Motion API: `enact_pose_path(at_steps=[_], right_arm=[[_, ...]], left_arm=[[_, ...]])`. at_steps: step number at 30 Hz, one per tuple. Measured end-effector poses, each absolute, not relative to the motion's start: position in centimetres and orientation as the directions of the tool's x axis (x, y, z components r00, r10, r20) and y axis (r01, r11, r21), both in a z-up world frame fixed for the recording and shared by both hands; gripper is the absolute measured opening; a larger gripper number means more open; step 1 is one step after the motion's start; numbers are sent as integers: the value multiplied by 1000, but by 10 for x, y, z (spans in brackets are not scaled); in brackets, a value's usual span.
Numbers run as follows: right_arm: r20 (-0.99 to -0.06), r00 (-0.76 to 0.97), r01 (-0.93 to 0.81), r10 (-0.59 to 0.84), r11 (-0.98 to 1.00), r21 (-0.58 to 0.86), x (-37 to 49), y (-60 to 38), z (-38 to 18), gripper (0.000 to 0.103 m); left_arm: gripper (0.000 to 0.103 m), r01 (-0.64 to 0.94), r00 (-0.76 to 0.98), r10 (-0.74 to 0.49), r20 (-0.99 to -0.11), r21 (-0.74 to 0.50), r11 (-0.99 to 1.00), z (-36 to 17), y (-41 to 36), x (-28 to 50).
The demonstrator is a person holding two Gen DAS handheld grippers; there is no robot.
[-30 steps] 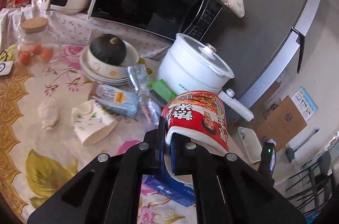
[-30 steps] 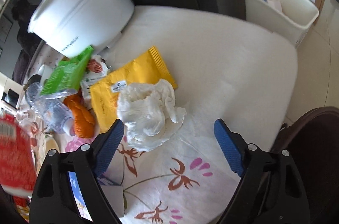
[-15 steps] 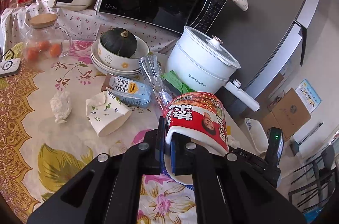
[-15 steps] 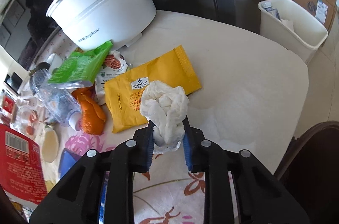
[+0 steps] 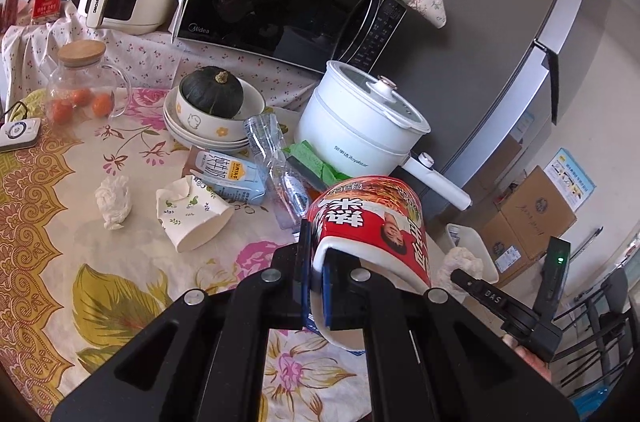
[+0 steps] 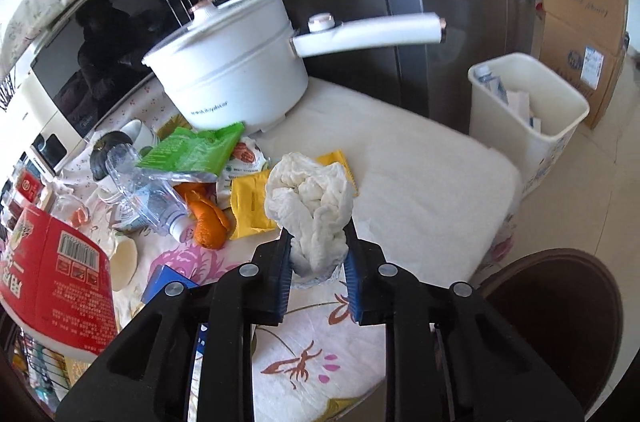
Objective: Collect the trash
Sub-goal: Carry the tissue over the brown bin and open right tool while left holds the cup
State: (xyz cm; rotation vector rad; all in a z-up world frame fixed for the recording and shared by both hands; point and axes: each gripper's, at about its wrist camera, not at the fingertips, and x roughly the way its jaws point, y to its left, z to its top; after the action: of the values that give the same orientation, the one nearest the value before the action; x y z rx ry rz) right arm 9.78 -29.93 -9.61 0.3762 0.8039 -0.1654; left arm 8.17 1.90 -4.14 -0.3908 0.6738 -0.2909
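A: Nearest to us, our right gripper [image 6: 316,254] is clamped on a tissue wad [image 6: 310,210], which sticks up from between the blue pads, off the table [image 6: 420,182]. The jaws have just been closing, and the wad is what sits between them.

B: And our left gripper [image 5: 316,278] is pinched tight on the rim of the red noodle cup [image 5: 372,222]. The cup lies tipped on its side, held above the cloth.

A: Just beyond the wad lie a yellow packet [image 6: 252,206], an orange peel [image 6: 208,222] and a crushed bottle [image 6: 148,198], all close together.

B: On our left side we see a flattened paper cup [image 5: 192,218] and a second small wad [image 5: 114,200] near it, then a milk carton [image 5: 230,174] behind the cup.

A: Further on, a green wrapper [image 6: 192,150] rests against the white pot [image 6: 232,74], which stands toward the table's far edge.

B: Past the table's right edge the bin [image 6: 528,114] stands on the floor, with scraps already inside. Behind it are cardboard boxes [image 6: 580,34].

A: Farthest back on the table sit the microwave [image 5: 288,2] and a squash [image 5: 212,94] in stacked bowls.
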Motion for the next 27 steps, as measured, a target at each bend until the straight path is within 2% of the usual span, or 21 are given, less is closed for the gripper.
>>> enact_pose_path(at_steps=[5, 11, 16, 20, 23, 24, 25, 27], right_arm=[[-706, 705, 317, -65, 919, 233, 67, -316, -78, 21], [-731, 663, 387, -161, 910, 150, 35, -346, -78, 22], [-814, 550, 424, -184, 902, 82, 15, -371, -108, 22], [-909, 379, 414, -172, 910, 0, 10, -385, -155, 23], [-947, 272, 419, -168, 907, -41, 7, -391, -181, 32], [-947, 266, 428, -179, 902, -50, 5, -393, -182, 44], [-944, 272, 433, -187, 900, -53, 4, -394, -180, 52], [-925, 312, 451, -215, 891, -55, 0, -396, -168, 73]], left_arm=[[4, 163, 747, -405, -527, -446, 880, -36, 9, 75], [4, 207, 729, -438, -526, -441, 874, -33, -14, 68], [4, 247, 707, -463, -534, -427, 870, -36, -36, 61], [4, 281, 685, -481, -548, -410, 867, -41, -56, 56], [4, 305, 661, -498, -561, -405, 862, -48, -73, 54], [4, 313, 652, -505, -565, -406, 859, -50, -78, 53], [4, 321, 643, -513, -569, -408, 855, -52, -85, 53], [4, 334, 629, -524, -574, -410, 849, -54, -95, 51]])
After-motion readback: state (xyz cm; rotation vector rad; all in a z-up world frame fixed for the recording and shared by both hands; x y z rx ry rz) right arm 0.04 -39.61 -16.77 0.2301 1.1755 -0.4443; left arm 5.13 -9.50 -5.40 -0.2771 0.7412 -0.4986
